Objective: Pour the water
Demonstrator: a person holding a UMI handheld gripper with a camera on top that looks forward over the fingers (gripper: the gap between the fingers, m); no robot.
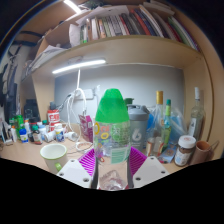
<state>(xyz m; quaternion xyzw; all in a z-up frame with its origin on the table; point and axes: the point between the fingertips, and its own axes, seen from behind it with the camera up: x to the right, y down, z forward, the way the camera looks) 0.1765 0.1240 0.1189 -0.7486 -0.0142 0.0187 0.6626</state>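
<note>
The gripper (113, 166) grips a bottle (112, 135) (clear, green cap) between both pads (91, 160), upright above the desk's (30, 158) near edge. A cup (53, 154) stands nearby, left. Crowded bottles (165, 122) line the rear edge.

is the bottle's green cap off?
No. The green cap sits on top of the clear bottle, which stands between the gripper fingers with the purple pads at its sides.
</note>
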